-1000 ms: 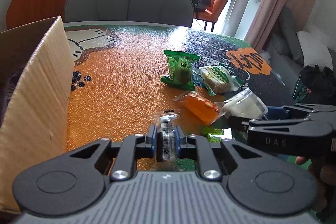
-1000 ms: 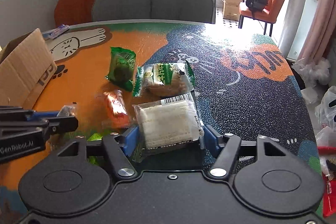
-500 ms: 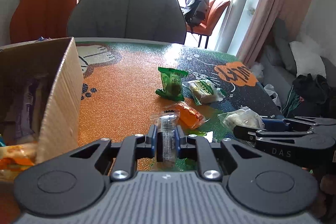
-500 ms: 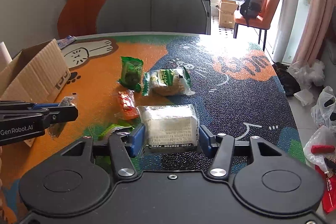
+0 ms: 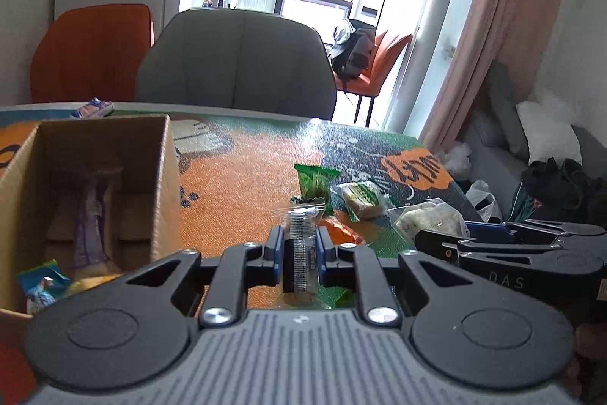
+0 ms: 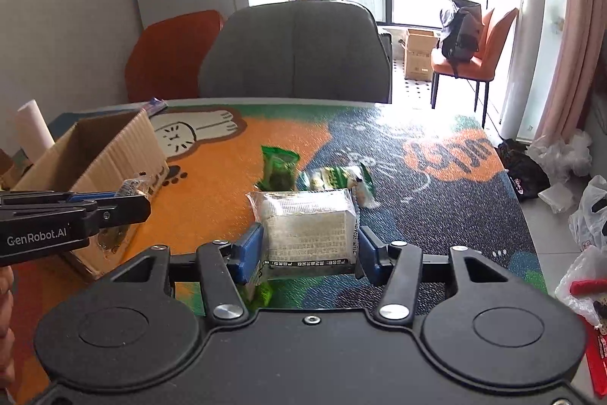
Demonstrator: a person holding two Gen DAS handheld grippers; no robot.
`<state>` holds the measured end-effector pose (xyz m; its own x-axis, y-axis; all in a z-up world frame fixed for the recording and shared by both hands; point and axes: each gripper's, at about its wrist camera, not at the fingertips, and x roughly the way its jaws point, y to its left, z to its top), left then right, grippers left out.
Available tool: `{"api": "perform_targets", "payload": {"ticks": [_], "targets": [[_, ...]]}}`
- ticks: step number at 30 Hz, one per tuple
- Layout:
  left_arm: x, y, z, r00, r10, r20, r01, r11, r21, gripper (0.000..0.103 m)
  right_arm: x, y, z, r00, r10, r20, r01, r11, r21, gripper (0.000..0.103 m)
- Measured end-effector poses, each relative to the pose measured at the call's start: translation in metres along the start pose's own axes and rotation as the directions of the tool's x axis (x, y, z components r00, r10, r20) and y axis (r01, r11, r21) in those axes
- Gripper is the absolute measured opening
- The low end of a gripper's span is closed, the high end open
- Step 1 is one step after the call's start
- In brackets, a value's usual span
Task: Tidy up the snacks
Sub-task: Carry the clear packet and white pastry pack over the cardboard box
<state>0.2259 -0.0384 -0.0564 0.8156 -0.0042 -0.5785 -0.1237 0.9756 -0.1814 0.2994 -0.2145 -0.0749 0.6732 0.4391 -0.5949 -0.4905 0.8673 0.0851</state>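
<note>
My left gripper is shut on a slim clear-wrapped snack packet, held above the table to the right of an open cardboard box. Inside the box lie a purple packet and a blue one. My right gripper is shut on a white snack pack, lifted off the table. On the table lie a green packet, a green-and-white bun packet, an orange packet and a small green packet. The left gripper sits near the box.
A grey chair and an orange chair stand behind the table's far edge. A small packet lies at that edge, a white roll beyond the box. Plastic bags litter the floor on the right.
Both grippers have risen and pulled back with their packets. The white pack has left the table. The box's inside has come into the left wrist view.
</note>
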Motion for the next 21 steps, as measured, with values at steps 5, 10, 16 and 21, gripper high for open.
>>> {"api": "perform_targets", "payload": {"ticks": [5, 10, 16, 21], "targets": [[-0.018, 0.009, 0.009, 0.999, 0.010, 0.040, -0.010, 1.000, -0.007, 0.016, -0.009, 0.013, 0.012, 0.999, 0.017, 0.040, -0.017, 1.000, -0.013, 0.050], [-0.033, 0.021, 0.015, 0.997, 0.029, 0.072, -0.028, 0.999, -0.019, 0.016, -0.015, 0.030, 0.022, 0.997, 0.038, 0.070, -0.036, 0.999, -0.035, 0.050], [-0.048, 0.036, 0.018, 0.994, 0.052, 0.100, -0.048, 0.998, -0.041, 0.016, -0.018, 0.052, 0.032, 0.994, 0.059, 0.096, -0.054, 0.997, -0.060, 0.050], [-0.063, 0.052, 0.018, 0.991, 0.067, 0.117, -0.061, 0.997, -0.054, 0.016, -0.022, 0.070, 0.039, 0.991, 0.078, 0.112, -0.070, 0.995, -0.076, 0.050]]}}
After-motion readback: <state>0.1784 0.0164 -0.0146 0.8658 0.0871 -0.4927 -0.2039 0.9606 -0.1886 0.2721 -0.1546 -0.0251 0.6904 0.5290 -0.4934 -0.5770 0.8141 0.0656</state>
